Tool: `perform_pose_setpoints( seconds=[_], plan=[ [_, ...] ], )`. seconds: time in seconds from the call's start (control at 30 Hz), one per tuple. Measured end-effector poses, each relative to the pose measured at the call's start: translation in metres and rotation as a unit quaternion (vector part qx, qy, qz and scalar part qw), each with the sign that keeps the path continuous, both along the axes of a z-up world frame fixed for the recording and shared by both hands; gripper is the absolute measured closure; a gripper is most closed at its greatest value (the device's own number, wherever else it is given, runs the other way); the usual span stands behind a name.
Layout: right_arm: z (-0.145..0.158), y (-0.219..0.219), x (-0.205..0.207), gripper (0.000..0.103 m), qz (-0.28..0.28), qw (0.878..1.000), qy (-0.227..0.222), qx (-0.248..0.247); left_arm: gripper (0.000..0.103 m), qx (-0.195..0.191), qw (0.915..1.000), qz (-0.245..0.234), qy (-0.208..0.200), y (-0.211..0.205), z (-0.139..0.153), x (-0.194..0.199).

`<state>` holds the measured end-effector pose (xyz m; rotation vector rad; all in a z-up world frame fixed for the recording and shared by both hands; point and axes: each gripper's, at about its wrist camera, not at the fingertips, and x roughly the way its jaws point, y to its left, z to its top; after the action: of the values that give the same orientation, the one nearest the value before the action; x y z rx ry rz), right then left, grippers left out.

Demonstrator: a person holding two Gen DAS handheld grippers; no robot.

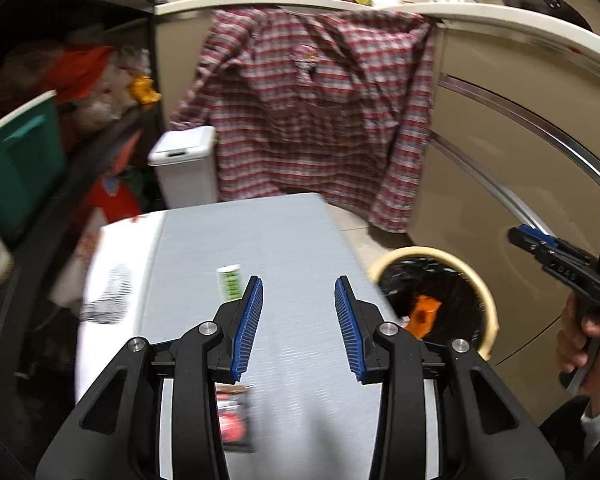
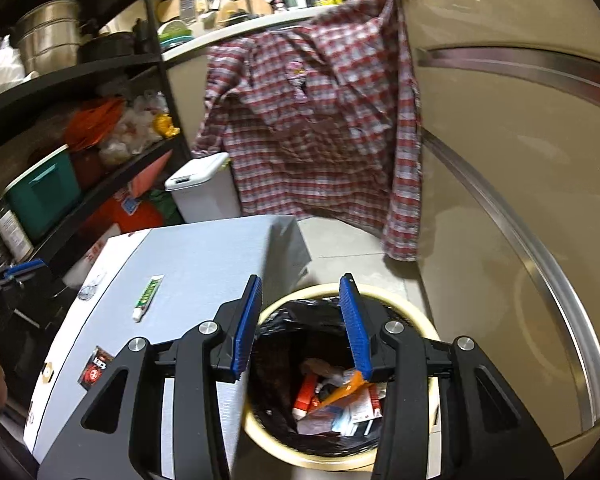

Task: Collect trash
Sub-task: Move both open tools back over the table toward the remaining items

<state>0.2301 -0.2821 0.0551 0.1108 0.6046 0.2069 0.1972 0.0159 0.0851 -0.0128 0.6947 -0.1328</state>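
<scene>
My left gripper (image 1: pixel 299 282) hangs open over the grey table top (image 1: pixel 284 240), with nothing between its blue pads. A green and white tube (image 1: pixel 229 282) lies just left of its left finger, and a red and black packet (image 1: pixel 234 416) lies under that finger's base. To the right stands the cream-rimmed trash bin (image 1: pixel 486 300) with an orange wrapper (image 1: pixel 424 316) inside. My right gripper (image 2: pixel 300 280) is open and empty above the bin's rim (image 2: pixel 276 304); several wrappers (image 2: pixel 340 404) lie on the black liner. The tube (image 2: pixel 148 298) and the packet (image 2: pixel 96 372) also show on the table to its left.
A red plaid shirt (image 2: pixel 312 120) hangs from the counter behind the table. A white lidded bin (image 2: pixel 204 188) stands on the floor beside a dark shelf rack (image 2: pixel 100 68) full of pots and bags. Beige cabinet fronts (image 2: pixel 500 200) close off the right side.
</scene>
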Motion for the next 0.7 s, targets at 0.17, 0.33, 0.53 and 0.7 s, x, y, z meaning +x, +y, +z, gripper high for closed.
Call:
perform_pose_setpoints(
  seconds=[0.17, 0.33, 0.53, 0.7],
  plan=[
    [-0.001, 0.023, -0.007, 0.07, 0.02, 1.0, -0.005, 0.016, 0.066, 0.013, 0.9995, 0.027, -0.008, 0.052, -0.01, -0.018],
    [-0.009, 0.052, -0.01, 0.076, 0.04, 0.999, -0.008, 0.017, 0.062, -0.019, 0.997, 0.056, 0.049, 0.077, -0.057, -0.015],
    [-0.009, 0.083, -0.01, 0.079, 0.053, 0.998, -0.028, 0.012, 0.046, -0.008, 0.9943, 0.051, 0.093, 0.075, -0.108, -0.015],
    [-0.016, 0.103, -0.005, 0.077, 0.072, 0.997, -0.019, 0.014, 0.034, -0.001, 0.9916, 0.037, 0.124, 0.073, -0.137, -0.014]
  ],
)
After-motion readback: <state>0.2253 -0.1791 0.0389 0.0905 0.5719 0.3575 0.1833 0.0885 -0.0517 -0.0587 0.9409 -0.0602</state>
